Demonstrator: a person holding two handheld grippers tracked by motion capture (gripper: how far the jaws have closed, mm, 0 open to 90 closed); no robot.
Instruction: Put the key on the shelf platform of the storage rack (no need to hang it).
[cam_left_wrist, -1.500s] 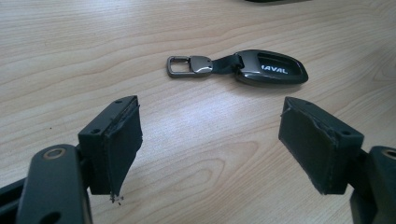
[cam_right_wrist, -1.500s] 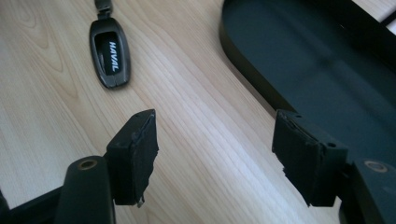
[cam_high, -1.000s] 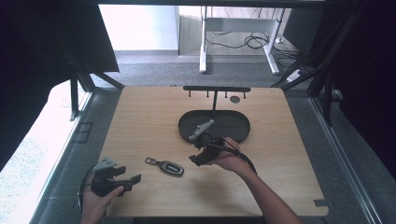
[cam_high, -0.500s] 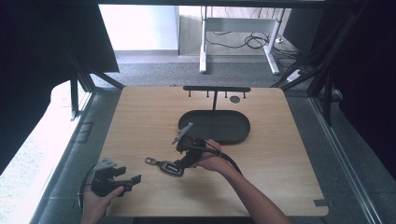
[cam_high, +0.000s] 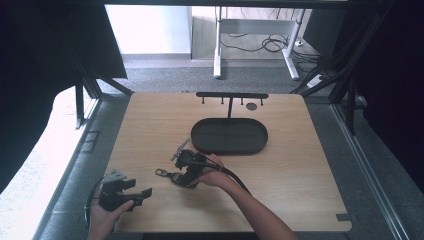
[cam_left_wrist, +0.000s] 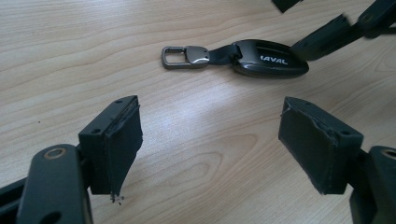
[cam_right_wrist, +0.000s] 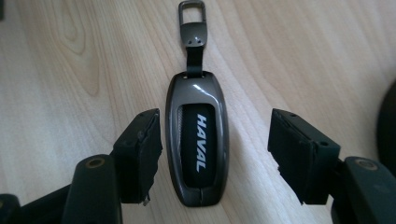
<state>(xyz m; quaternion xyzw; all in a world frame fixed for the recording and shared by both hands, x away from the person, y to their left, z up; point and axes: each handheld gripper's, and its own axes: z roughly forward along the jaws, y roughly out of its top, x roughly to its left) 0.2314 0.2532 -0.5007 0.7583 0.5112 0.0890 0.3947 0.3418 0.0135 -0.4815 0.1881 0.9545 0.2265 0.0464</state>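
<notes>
High view: the right gripper (cam_high: 181, 169) is descending over a car key fob (cam_high: 176, 177) lying flat on the desk (cam_high: 280, 170), left of centre in the frame, in front of the black oval tray (cam_high: 230, 136). Right gripper view: the key fob (cam_right_wrist: 198, 144) is lying between the two pads, lengthwise along them, its metal ring (cam_right_wrist: 192, 10) pointing toward the top of the frame; the jaws have just been closing but are not yet pressing on it, the left pad (cam_right_wrist: 140, 154) seemingly just beside the casing and the right pad well apart. The left gripper (cam_high: 131, 194), at the lower left of the high view, is resting released on the desk and holding nothing. Risk: since the gap is uneven, the nearer pad is likely to nudge the smooth, rounded casing sideways, or the fob may squirt out or rotate as the pads are clamping its slick edges.
</notes>
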